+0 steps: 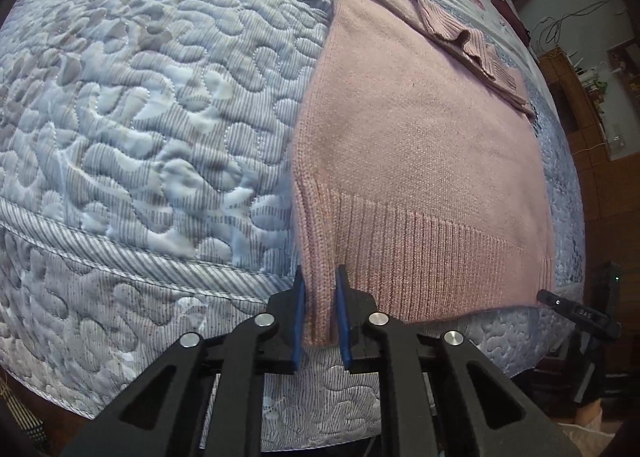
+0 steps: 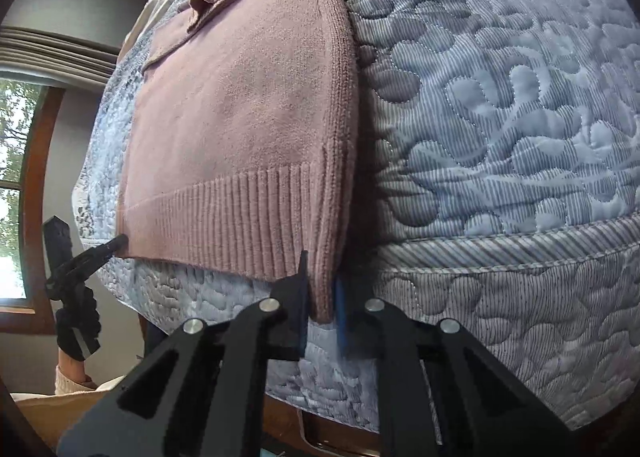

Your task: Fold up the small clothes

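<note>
The left gripper [image 1: 321,313] pinches one bottom corner of the pink sweater [image 1: 416,145], with the ribbed hem between its blue pads [image 1: 298,321]. The right gripper [image 2: 320,297] pinches the other bottom corner in the same way. The sweater lies flat on a blue quilt [image 1: 140,117] on a bed. One sleeve [image 1: 452,25] is folded across the far part of the sweater.

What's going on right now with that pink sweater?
Left tool and right tool each clamp a hem corner. Pink sweater flat on quilt, one sleeve folded across. Nothing in the way.
</note>
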The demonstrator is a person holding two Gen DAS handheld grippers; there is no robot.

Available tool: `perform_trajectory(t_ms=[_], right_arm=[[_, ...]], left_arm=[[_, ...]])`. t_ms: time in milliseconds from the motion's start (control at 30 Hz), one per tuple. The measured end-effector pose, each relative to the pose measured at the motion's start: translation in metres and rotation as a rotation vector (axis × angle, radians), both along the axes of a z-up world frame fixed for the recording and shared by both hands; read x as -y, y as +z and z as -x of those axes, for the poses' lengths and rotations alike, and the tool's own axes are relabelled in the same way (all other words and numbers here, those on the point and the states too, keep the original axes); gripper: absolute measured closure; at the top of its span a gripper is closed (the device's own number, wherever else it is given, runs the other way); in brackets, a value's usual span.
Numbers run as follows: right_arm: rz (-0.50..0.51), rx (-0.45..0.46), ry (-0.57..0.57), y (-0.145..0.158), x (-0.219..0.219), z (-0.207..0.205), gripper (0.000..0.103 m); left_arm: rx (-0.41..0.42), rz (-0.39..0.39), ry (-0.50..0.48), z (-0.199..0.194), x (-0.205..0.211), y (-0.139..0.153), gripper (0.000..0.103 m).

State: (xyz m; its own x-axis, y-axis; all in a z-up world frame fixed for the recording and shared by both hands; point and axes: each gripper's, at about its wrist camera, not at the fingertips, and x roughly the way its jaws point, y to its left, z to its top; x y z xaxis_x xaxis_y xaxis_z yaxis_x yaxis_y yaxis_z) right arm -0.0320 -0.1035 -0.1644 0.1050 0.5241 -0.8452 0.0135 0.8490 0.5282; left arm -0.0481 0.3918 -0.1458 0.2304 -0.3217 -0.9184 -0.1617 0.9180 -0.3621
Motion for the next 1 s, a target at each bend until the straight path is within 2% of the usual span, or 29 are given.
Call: perform_trajectory(t_ms=[300,567,833,1000], right_arm=[[-0.175,0.041,-0.083,0.031,0.027,-0.017,0.094],[-0.175,0.093,-0.081,0.061,0.025,-0.064,0.094],[-0.183,0.056,-0.141,0.054,0.036,-0.125,0.094],[-0.183,0.005,-0.165,0.035,0.040,-0.164,0.094]], left_arm=[[0.087,0.105,0.041,-0.009,-0.019,0.034,0.092],[0.149,0.098,0.046,-0.048,-0.022,0.055,0.092],[0.148,0.104,0.123,-0.102,-0.037,0.043,0.092],[0.129,0.110,0.150,-0.140,-0.045,0.023,0.092]])
